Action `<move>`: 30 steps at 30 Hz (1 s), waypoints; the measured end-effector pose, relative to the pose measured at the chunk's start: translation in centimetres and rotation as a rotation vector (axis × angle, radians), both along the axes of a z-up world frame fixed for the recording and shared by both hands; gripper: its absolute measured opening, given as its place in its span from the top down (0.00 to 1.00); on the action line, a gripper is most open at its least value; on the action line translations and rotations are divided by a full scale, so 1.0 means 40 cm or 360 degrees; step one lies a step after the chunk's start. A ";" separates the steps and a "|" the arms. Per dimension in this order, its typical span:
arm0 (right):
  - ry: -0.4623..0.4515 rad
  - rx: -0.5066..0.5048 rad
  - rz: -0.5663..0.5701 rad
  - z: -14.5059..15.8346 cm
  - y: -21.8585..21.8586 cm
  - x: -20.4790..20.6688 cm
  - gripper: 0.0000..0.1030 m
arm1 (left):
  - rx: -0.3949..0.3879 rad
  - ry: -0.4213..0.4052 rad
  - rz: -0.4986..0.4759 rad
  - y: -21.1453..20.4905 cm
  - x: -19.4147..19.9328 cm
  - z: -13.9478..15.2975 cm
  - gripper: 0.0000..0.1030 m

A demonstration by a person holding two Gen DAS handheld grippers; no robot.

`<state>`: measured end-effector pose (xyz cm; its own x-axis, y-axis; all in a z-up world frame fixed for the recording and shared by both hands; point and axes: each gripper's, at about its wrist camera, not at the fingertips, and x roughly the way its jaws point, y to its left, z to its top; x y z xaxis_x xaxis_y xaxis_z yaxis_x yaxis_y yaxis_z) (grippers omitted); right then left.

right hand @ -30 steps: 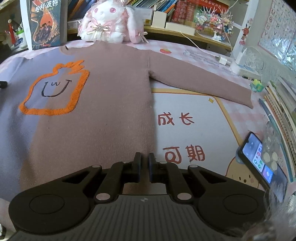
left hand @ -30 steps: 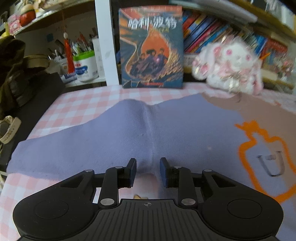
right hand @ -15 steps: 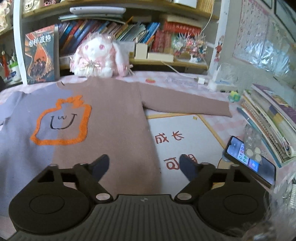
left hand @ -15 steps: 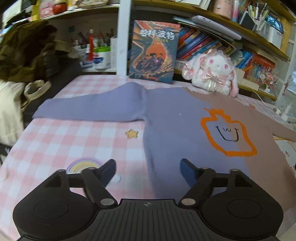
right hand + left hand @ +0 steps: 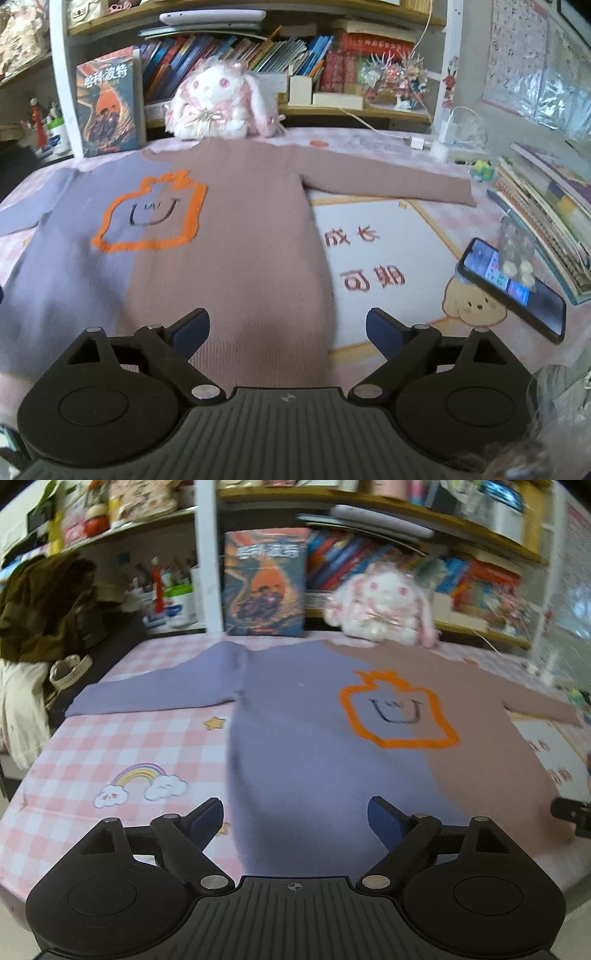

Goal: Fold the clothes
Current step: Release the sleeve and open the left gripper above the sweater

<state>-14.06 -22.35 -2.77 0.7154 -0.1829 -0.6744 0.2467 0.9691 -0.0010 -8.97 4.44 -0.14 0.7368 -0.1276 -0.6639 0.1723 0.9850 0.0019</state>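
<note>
A two-tone sweater (image 5: 306, 746), purple on its left half and dusty pink on its right, lies flat and spread out on the table with an orange outlined smiley patch (image 5: 397, 710) on the chest. Both sleeves lie stretched out to the sides. My left gripper (image 5: 295, 818) is open and empty, above the purple hem. My right gripper (image 5: 288, 330) is open and empty, above the pink hem of the sweater (image 5: 236, 251). The purple sleeve (image 5: 147, 694) reaches left; the pink sleeve (image 5: 388, 182) reaches right.
A pink checked tablecloth (image 5: 110, 753) covers the table. A phone (image 5: 513, 284) and stacked books (image 5: 546, 210) lie at the right edge. A plush rabbit (image 5: 214, 103) and an upright book (image 5: 107, 99) stand behind the collar. Dark clothes (image 5: 40, 602) hang at the left.
Both grippers have opened, let go of the sweater's hem and pulled back and up from it. The sweater now lies flat with the whole garment in view.
</note>
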 end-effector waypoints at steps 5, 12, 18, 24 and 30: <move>0.0002 0.0015 0.0020 -0.009 -0.026 -0.037 0.11 | 0.0053 -0.0008 -0.0015 -0.036 -0.055 0.001 0.14; -0.0003 0.0029 0.0040 -0.013 -0.038 -0.064 0.11 | 0.0071 -0.0018 0.0013 -0.038 -0.083 0.007 0.14; -0.0024 0.0009 0.0010 -0.005 -0.029 -0.067 0.11 | 0.0053 -0.0027 -0.0036 -0.023 -0.071 0.002 0.13; -0.0022 -0.0023 -0.0074 0.000 0.015 -0.058 0.11 | 0.0018 -0.0037 -0.0124 0.030 -0.031 -0.008 0.13; -0.0019 -0.0068 -0.0162 0.015 0.122 -0.040 0.10 | -0.0036 -0.0038 -0.0168 0.132 0.048 -0.002 0.13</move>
<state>-15.66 -17.48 -2.19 0.6997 -0.2834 -0.6559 0.3441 0.9381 -0.0383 -7.03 9.70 -0.22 0.7342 -0.2200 -0.6423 0.2752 0.9613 -0.0146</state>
